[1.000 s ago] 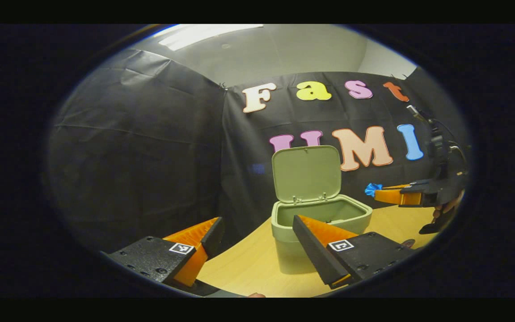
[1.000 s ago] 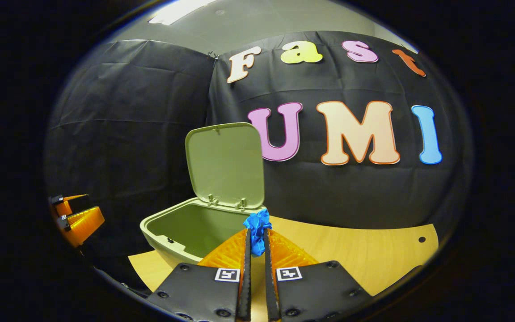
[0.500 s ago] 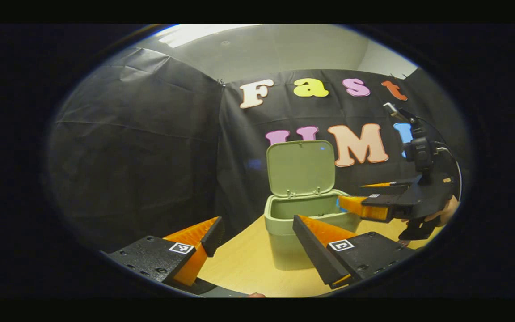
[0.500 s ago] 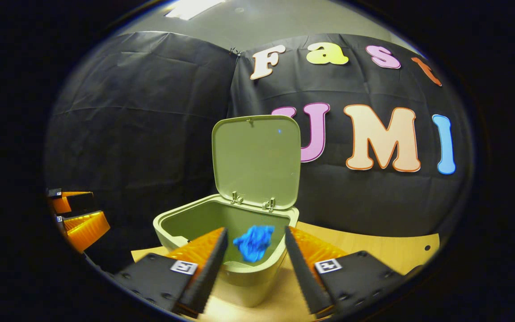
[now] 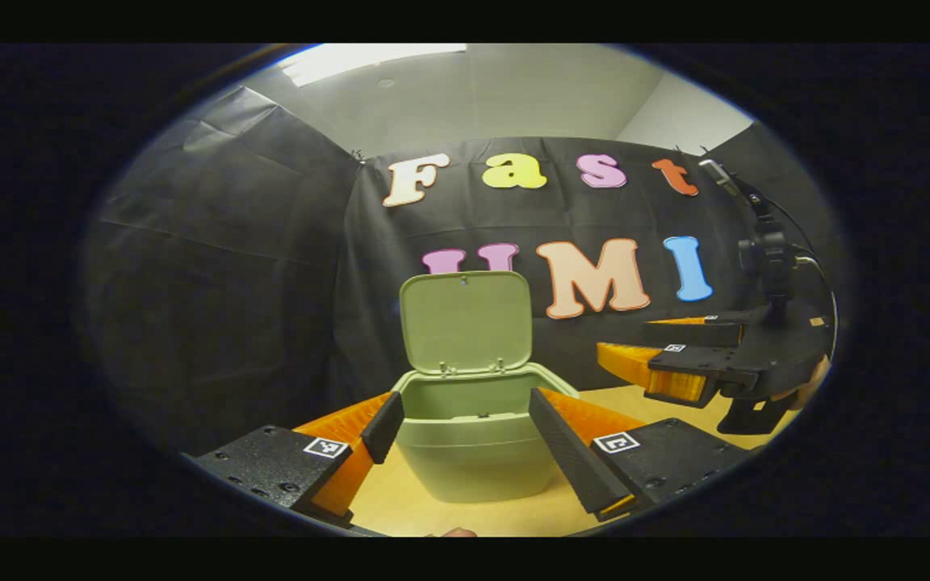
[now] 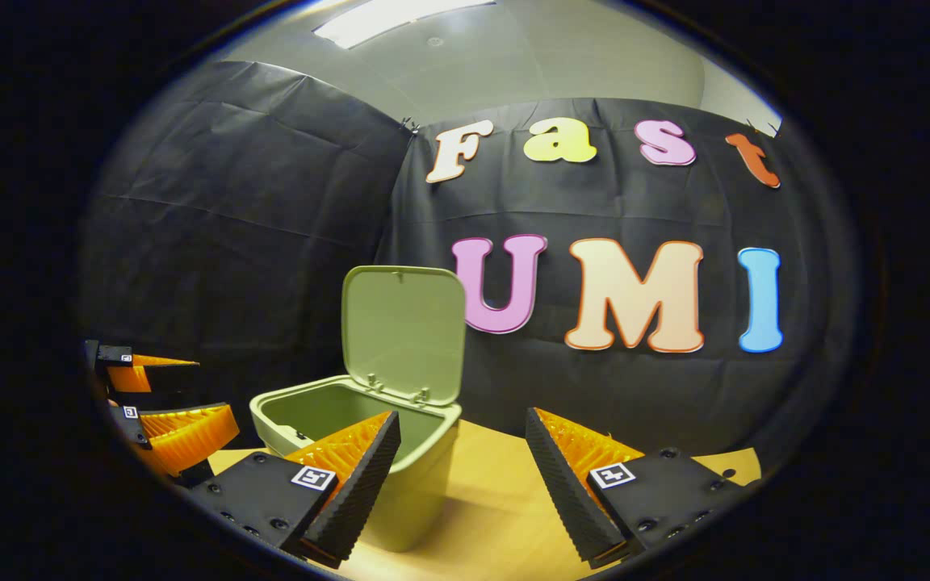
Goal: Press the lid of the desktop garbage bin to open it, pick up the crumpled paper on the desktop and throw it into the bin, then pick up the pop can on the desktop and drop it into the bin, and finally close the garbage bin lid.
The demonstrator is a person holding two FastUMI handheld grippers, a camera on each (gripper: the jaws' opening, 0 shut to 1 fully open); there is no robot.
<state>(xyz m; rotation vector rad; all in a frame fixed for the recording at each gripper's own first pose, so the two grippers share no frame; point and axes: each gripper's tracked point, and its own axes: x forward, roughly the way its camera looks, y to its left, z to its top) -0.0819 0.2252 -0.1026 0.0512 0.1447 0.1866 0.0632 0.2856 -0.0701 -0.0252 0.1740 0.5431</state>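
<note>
The bin [image 5: 473, 440] is seen standing on the table [image 6: 505, 516], lid [image 5: 465, 321] raised upright behind the mouth. In the left gripper view the bin sits straight ahead, framed between the left gripper's [image 5: 465, 432] own fingers, which are spread wide with nothing between them. In the right gripper view the bin [image 6: 356, 452] lies ahead and to the left of the right gripper [image 6: 461, 460]; its jaws are parted too and nothing is held. The right gripper is also seen in the left gripper view at the right edge [image 5: 634, 359], raised above the table and beside the bin, not over its mouth, with a hand [image 5: 810, 381] partly seen at its rear. The left gripper is also seen at the left edge of the right gripper view [image 6: 170, 395], fingers apart.

No paper is seen on the table or in either gripper; the inside of the bin is visible only partly and nothing can be made out there, so whether the paper is in the bin cannot be told. It is judged that the paper step is likely done and the can is next. No can is made out in these frames, so its direction, its long axis and the nearer gripper cannot be told. The bare table to the right of the bin lies ahead of the right gripper, so that side is judged the easier one for it to search. The lid must be left up until the can is dropped.
</note>
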